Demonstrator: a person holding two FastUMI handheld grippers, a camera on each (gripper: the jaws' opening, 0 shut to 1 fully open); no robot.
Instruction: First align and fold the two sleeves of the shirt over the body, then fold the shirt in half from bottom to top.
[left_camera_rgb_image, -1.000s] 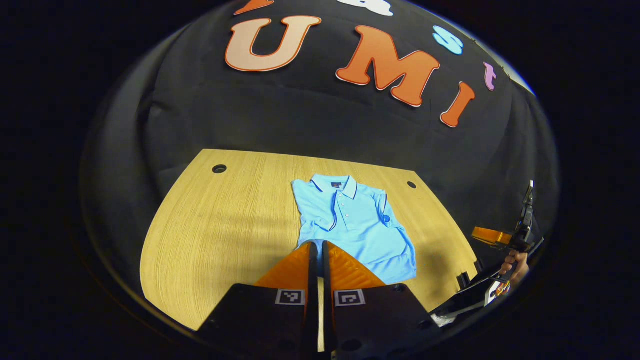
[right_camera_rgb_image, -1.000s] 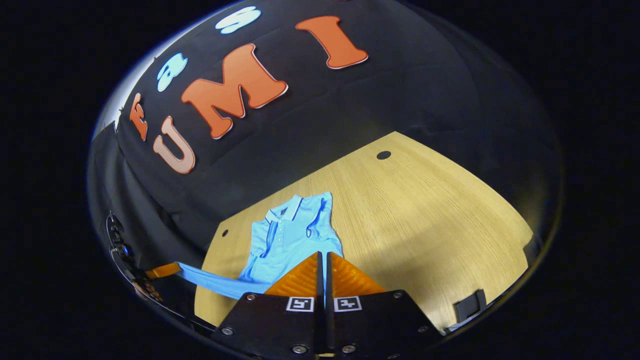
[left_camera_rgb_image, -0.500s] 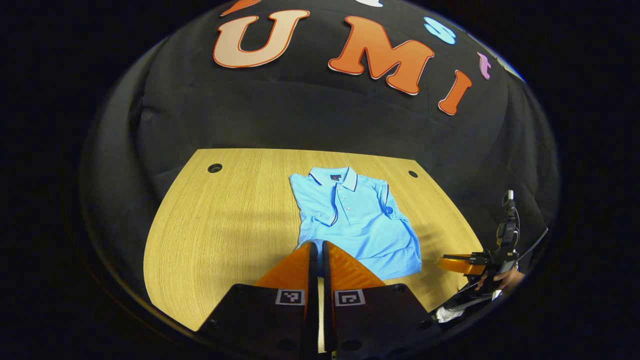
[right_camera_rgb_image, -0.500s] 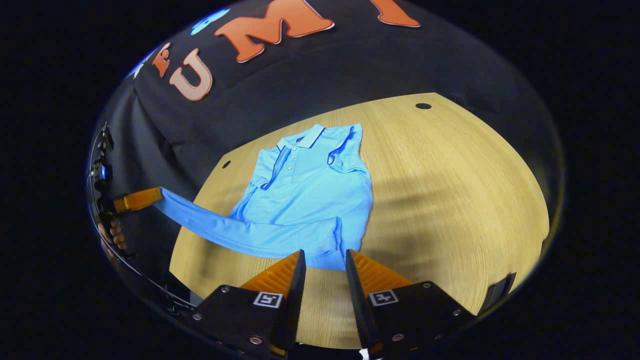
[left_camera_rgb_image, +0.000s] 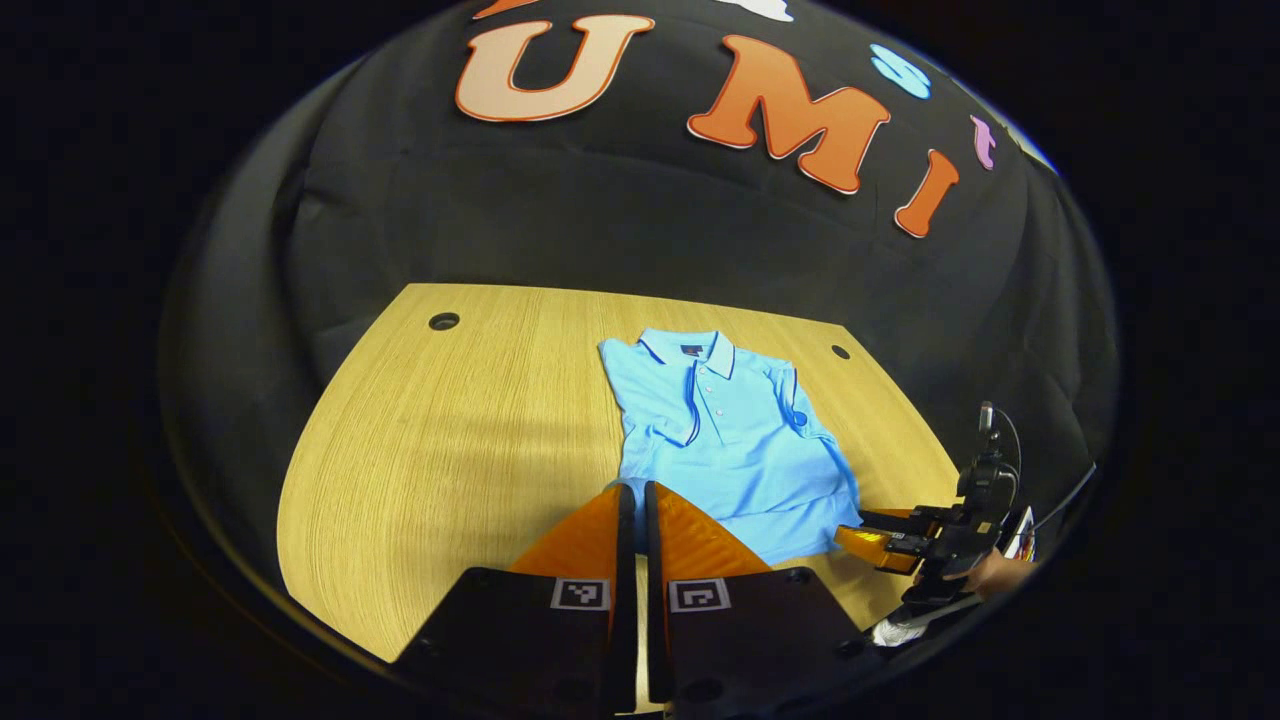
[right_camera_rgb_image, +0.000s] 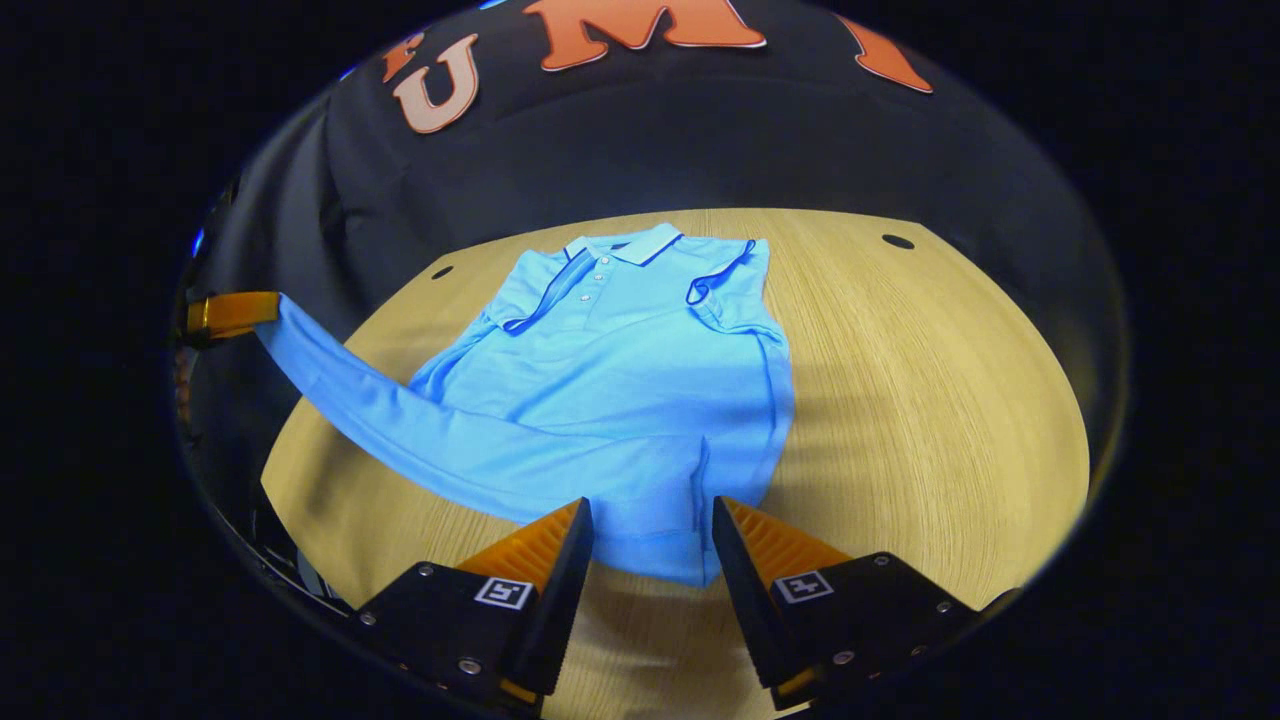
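Observation:
A light blue polo shirt (left_camera_rgb_image: 730, 440) lies collar-away on the wooden table (left_camera_rgb_image: 450, 450), both short sleeves folded onto the body. In the right gripper view the shirt (right_camera_rgb_image: 620, 370) has one bottom hem corner pulled up and sideways off the table by my left gripper (right_camera_rgb_image: 235, 312), which is shut on it. In the left gripper view that gripper (left_camera_rgb_image: 632, 495) shows its fingers pressed together. My right gripper (right_camera_rgb_image: 648, 530) is open and low over the table, and the other bottom corner of the hem lies between its fingers. It also shows at the table's right edge as the right gripper (left_camera_rgb_image: 875, 535).
The table (right_camera_rgb_image: 920, 400) has bare wood on both sides of the shirt. Small round holes (left_camera_rgb_image: 443, 321) (left_camera_rgb_image: 840, 352) sit near its far corners. A person's hand (left_camera_rgb_image: 990, 575) holds the right gripper, with a cable behind it. Black cloth walls close the booth.
My right gripper has opened and come down and forward to the near hem corner, which now lies between its fingers. My left gripper stays shut on the lifted hem corner.

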